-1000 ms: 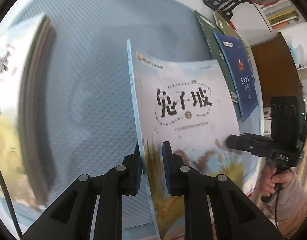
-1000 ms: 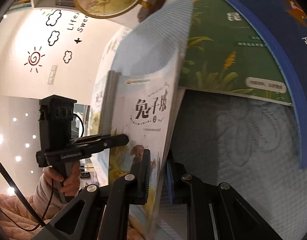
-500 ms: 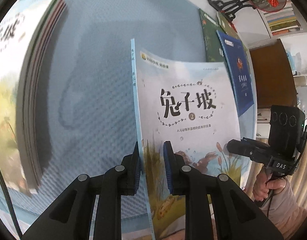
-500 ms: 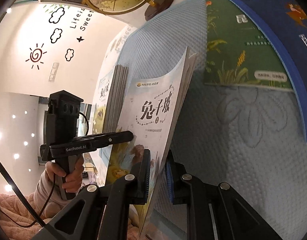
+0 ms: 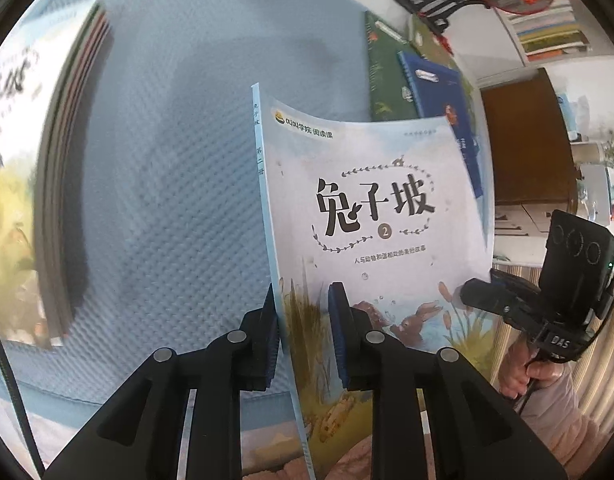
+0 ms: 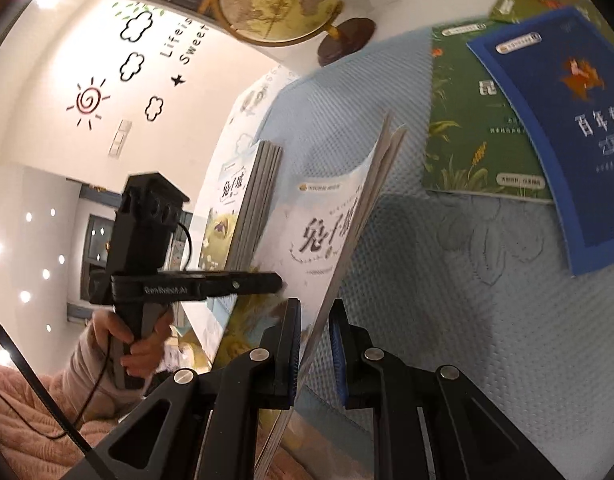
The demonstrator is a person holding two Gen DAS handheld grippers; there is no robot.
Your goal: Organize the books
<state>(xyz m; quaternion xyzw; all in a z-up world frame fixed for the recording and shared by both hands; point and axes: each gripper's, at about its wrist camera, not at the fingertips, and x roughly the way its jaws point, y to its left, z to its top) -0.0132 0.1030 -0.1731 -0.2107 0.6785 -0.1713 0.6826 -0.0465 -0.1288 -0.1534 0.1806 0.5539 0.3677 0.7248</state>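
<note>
A thin pale-blue picture book [image 5: 367,208] stands upright on its lower edge above the light blue quilted mat [image 5: 167,200]. My left gripper [image 5: 303,312] is shut on its bottom edge near the spine. My right gripper [image 6: 315,320] is shut on the bottom edge of the same book [image 6: 323,232] at the page side, where the pages fan slightly. Each gripper shows in the other's view: the right gripper [image 5: 467,294] at the cover's right, the left gripper [image 6: 277,282] at its left. A stack of matching books [image 5: 35,160] lies at the left.
A green book [image 6: 467,132] and a dark blue book [image 6: 559,128] lie overlapping on the mat at the far right. A globe [image 6: 275,0] stands behind the mat and a black stand with a red ornament [image 5: 439,0] at the back. A person's hand [image 6: 139,344] holds the left gripper's handle.
Both grippers have risen with the book, which now stands higher above the mat. The stack at the left and the green and blue books look farther away.
</note>
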